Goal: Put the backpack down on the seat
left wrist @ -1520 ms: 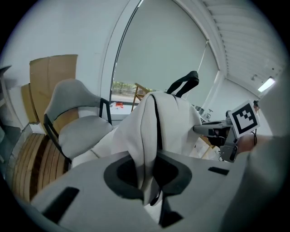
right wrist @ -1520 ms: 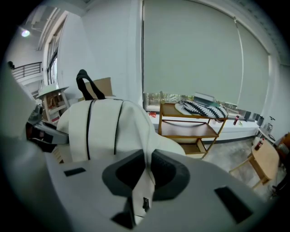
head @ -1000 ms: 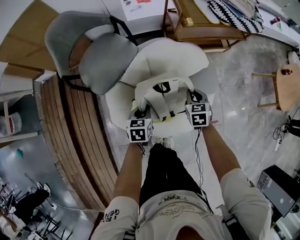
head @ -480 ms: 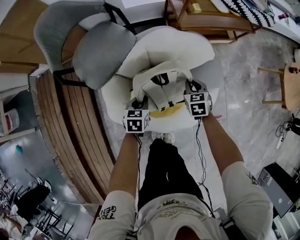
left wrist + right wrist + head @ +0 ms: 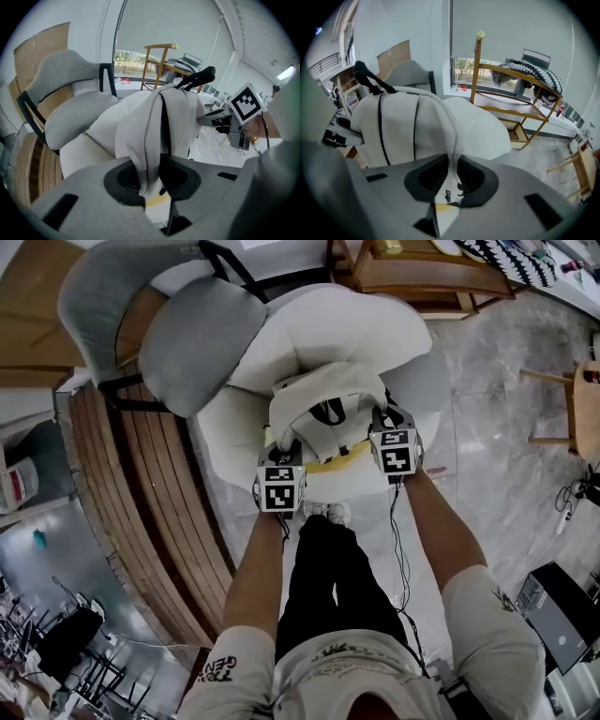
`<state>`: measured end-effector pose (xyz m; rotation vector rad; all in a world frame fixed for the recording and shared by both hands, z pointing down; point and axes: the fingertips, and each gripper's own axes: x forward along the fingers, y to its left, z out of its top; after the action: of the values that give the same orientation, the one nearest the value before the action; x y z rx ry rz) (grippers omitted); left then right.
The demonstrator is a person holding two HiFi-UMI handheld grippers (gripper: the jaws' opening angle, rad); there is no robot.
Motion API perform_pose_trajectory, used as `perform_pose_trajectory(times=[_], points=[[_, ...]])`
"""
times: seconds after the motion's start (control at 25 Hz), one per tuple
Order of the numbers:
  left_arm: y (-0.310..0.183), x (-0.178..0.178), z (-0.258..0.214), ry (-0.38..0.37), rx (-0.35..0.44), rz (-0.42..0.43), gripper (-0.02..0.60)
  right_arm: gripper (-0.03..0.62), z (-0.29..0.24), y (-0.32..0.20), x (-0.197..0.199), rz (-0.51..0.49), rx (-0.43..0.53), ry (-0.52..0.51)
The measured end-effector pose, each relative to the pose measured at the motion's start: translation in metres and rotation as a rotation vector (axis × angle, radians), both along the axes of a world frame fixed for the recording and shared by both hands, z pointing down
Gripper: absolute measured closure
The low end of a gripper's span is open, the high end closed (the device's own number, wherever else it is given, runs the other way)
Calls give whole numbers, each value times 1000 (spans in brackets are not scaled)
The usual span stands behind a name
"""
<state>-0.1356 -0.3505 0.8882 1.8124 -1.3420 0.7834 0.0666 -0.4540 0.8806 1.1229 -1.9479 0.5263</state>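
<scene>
Both grippers and the backpack [image 5: 326, 399] have moved in toward the chair back since a second ago, and the bag now sits deeper over the seat [image 5: 228, 442].

The left gripper [image 5: 152, 179] has a thick fold of the backpack's [image 5: 157, 124] white cloth between its pads. Its jaws are opening, and the cloth touches both sides. The right gripper [image 5: 453, 180] has a thinner edge of the backpack [image 5: 401, 126] in its narrow gap. Its jaws are opening too, and the pads meet the cloth.

In the head view the left gripper [image 5: 281, 454] is at the near left corner of the bag and the right gripper [image 5: 382, 420] at the near right corner. The backpack stands upright between them, with its black top handle [image 5: 325, 412] toward the person. It stands over the seat of the white chair [image 5: 328, 329], just in front of the chair's back. Whether its bottom rests fully on the cushion cannot be told.

A grey chair [image 5: 202, 343] stands to the left, touching the white one. A curved slatted wooden bench [image 5: 155, 512] runs along the left, and a wooden rack [image 5: 422, 282] stands beyond.
</scene>
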Motion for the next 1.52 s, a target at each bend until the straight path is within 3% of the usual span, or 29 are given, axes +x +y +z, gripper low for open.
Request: perform_pose_trajectory(times=[0.2,0.36,0.56,0.6,0.68,0.76,1.08,1.24,1.4,1.52], points=[[4,-3,8,-37,-3,-33,448,529,15,2,2,7,-14,-37],[6,-5,-2,-27,38,-60,343,395,22,8,5,-24,-43,-62],[16,-9,-22,-38,59,-82,322,388,3,14,12,26,-4,-56],[18,-9,-29,-47,70,-87,332,388,-2,16,15,33,4,-55],[17,-9,-45,-79,109,-103,438,401,-17,19,19,46,39,-53],[13,-5,-65,-101,157,-115,521,515,-38,21,23,61,91,-59],[2,13,-149,-64,260,-157,552,553,-128,40,16,98,174,-179],[-3,26,-191,-54,303,-127,555,559,-171,47,9,102,202,-227],[0,35,-233,-61,325,-104,560,566,-222,51,5,101,275,-266],[-4,36,-279,-59,387,-108,560,567,-273,52,-1,100,352,-327]])
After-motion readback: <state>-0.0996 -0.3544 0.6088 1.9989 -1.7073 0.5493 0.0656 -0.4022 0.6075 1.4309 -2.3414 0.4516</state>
